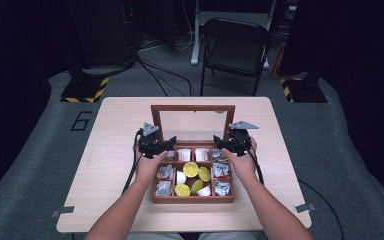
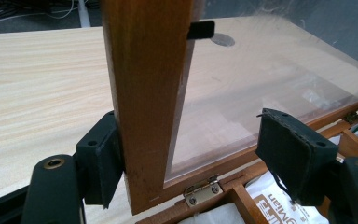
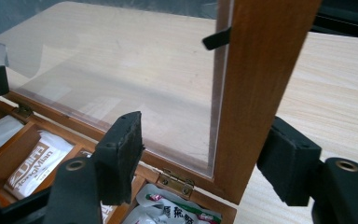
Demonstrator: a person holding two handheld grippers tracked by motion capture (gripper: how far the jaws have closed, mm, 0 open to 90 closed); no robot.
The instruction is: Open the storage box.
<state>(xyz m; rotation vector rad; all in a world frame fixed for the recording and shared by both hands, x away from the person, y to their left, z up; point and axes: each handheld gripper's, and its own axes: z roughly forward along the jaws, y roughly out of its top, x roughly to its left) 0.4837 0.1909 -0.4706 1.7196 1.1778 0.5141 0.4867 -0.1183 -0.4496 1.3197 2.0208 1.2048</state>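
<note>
Clearly the lid is the business here: the left gripper point(image 1: 166, 145) stands with its jaws apart astride the left upright of the glass-paned lid point(image 1: 193, 108), one pad against the wood's outer face, the other well clear over the pane. The right gripper point(image 1: 221, 144) likewise straddles the lid's right upright, jaws parted, neither pad seeming to press. That lid stands raised on brass hinges point(image 2: 203, 192) at the far edge of the wooden compartment box point(image 1: 192, 198), mid-table point(image 1: 105, 165); sachets point(image 3: 35, 163) and yellow-lidded pods point(image 1: 190, 169) fill the compartments. I judge the lid is being handled, opened or about to be swung. Any next move needs both hands working evenly, or the frame twists.
</note>
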